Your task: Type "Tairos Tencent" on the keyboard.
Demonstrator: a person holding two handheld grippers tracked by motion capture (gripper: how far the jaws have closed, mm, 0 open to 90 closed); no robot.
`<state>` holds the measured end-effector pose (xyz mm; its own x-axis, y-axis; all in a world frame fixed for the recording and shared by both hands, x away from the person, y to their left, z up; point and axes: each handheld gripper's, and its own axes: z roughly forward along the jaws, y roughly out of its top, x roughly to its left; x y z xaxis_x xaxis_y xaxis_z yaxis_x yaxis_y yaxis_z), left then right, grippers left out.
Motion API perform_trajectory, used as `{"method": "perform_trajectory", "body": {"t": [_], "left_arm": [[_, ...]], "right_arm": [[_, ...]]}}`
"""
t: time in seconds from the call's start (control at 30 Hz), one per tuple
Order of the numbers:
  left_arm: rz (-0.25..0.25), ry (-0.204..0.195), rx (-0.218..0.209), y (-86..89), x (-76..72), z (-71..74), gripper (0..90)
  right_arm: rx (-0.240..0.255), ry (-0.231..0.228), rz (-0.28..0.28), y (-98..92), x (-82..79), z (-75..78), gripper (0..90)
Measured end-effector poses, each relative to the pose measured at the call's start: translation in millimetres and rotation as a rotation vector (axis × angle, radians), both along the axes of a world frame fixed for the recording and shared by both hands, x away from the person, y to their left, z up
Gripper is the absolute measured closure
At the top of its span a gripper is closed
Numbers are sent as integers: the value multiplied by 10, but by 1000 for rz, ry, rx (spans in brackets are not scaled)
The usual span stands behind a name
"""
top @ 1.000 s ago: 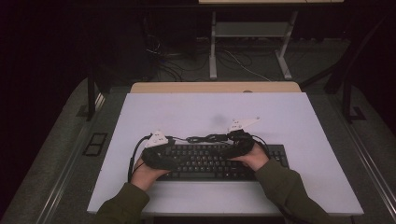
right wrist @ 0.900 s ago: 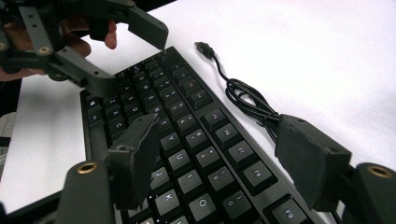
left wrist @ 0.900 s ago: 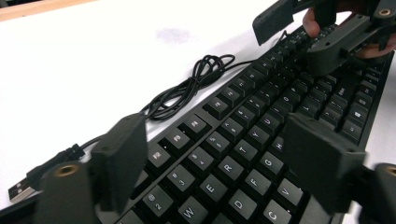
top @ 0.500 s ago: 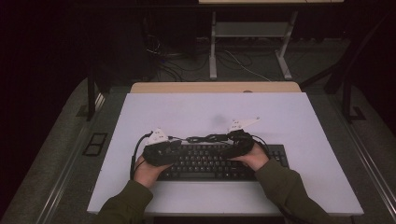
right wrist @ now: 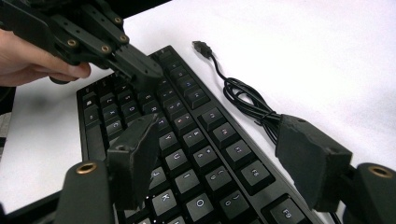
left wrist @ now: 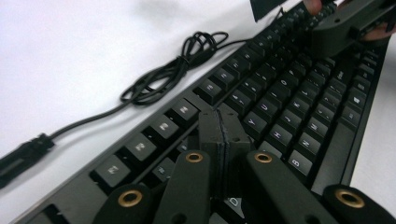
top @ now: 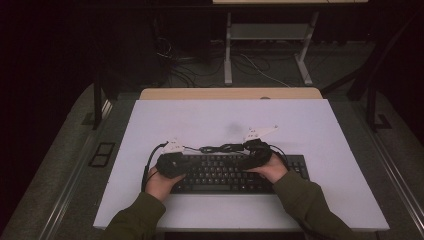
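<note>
A black keyboard lies on the white table, near its front edge. My left gripper is shut with nothing between its jaws. Its tips rest on the keys at the keyboard's left end; the same gripper appears in the right gripper view, pressing down there. My right gripper hovers over the keyboard's right half, and its jaws stand wide open above the keys. The keyboard's cable lies coiled just behind it, its USB plug loose on the table.
A tan board runs along the table's far edge. Beyond it the dark floor holds loose wires and a metal frame. White table surface spreads behind and beside the keyboard.
</note>
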<state>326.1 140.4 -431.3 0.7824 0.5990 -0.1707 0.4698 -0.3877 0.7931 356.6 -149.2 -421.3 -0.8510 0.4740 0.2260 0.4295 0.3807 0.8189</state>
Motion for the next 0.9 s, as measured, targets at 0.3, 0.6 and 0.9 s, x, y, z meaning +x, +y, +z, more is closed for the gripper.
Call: {"method": "perform_trajectory", "body": {"t": [0.3,0.6,0.9], "left_arm": [[-25,33,31,-62,-2,-37,889],[-36,35,42,-83,-1,-53,888],[-35,39,46,-91,-6,-59,889]], "right_arm": [[0,0,2,-1,1,-2,298],[-1,-1,0,-2,0,2,298],[-2,-3,0,-4,1,3,298]]}}
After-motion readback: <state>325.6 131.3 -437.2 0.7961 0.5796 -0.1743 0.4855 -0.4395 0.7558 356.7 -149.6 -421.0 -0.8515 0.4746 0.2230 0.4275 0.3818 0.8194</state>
